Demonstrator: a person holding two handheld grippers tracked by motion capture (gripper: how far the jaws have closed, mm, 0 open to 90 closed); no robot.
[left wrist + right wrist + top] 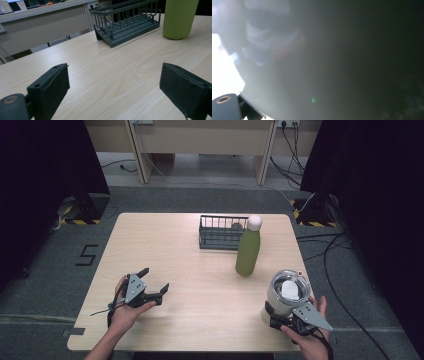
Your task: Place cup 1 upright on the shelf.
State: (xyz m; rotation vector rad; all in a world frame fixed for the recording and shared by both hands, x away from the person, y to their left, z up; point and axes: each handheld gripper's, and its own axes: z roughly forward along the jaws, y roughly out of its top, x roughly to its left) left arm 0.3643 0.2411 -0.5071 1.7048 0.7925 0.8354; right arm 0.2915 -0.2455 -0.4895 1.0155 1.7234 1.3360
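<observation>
Near the front left corner of the pale wooden table [165, 245], the person's left hand [122, 312] comes in from the front edge with its forearm angled inward and holds the left gripper [156, 281] low over the wood, pointing toward the far right corner; its black jaws stand wide apart with nothing between them. Toward the far edge sits a dark grey wire basket [220, 232], and just right of it stands an upright olive-green bottle with a white cap [248, 247], long axis vertical. At the front right corner the right hand [307, 340] grips the right gripper [272, 312] pressed against the lower side of a white cylindrical tumbler with a clear lid [285, 292], which stands upright, mouth upward. The right gripper view blurs against the tumbler's wall, so I cannot tell how far those jaws are closed.
</observation>
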